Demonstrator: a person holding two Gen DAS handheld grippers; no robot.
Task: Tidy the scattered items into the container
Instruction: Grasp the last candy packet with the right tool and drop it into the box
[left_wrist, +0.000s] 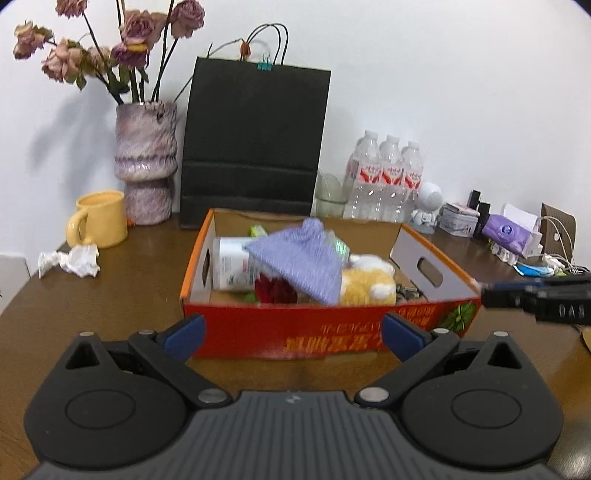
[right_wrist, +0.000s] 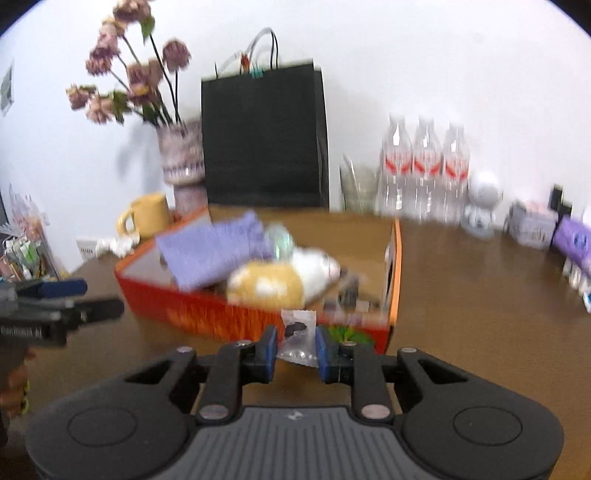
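- Since my right fingers (right_wrist: 295, 345) are clamped on a small clear packet (right_wrist: 298, 334) with something dark inside, the step in hand, as I judge it, is carrying it over the near wall of the red cardboard box (right_wrist: 221, 317) and letting go inside.
- To do it well I'd lift first — the packet sits low against the box front — then release over the bare corner on the right, clear of the heap.
- My right hand points level at the box's near corner, just short of it.
- My left fingers (left_wrist: 291, 334) stand wide apart and hold nothing, hovering level before the box's long side, just above the worktop (left_wrist: 110, 314).
- Inside the box: a lilac cloth (left_wrist: 299, 262), a yellow plush toy (left_wrist: 365, 284), a white bottle (left_wrist: 232, 266).
- Farther left on the worktop, crumpled tissue (left_wrist: 70, 260) lies unsorted beside a yellow mug (left_wrist: 99, 218).
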